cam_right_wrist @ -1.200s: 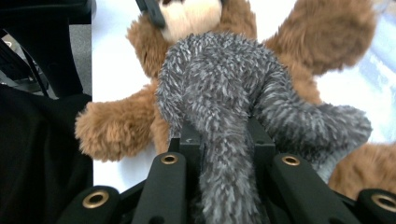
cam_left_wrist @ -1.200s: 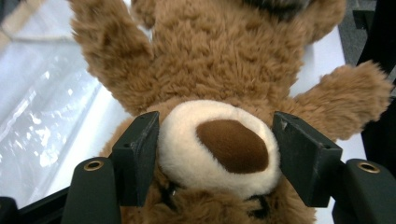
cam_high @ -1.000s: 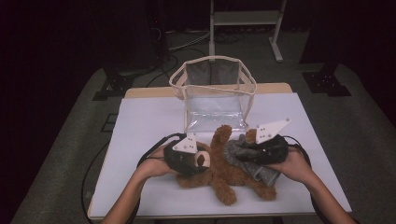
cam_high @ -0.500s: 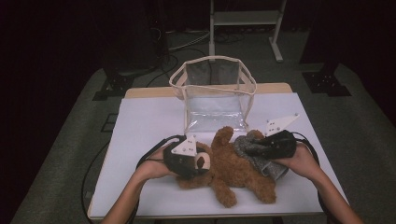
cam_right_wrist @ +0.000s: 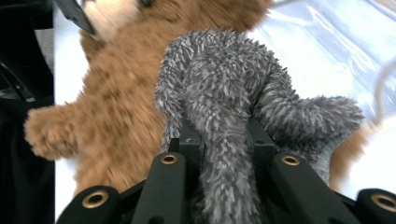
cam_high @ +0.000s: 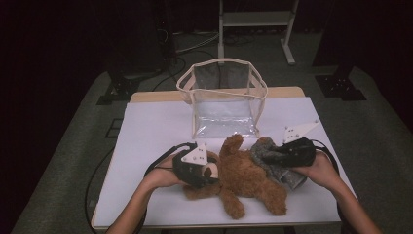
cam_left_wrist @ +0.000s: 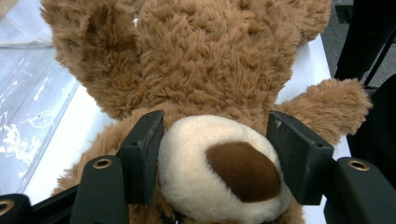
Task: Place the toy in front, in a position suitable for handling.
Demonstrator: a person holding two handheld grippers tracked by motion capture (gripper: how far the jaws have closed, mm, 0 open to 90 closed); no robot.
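Both forearms come in from the near edge, each hand wrapped around a claw and held low. The left claw (cam_high: 207, 170) points toward the right one, its jaws either side of the brown teddy's muzzle (cam_left_wrist: 224, 168) and just closing further. The right claw (cam_high: 272, 157) points back toward the left claw, jaws clamped tight on grey plush (cam_right_wrist: 224, 107).
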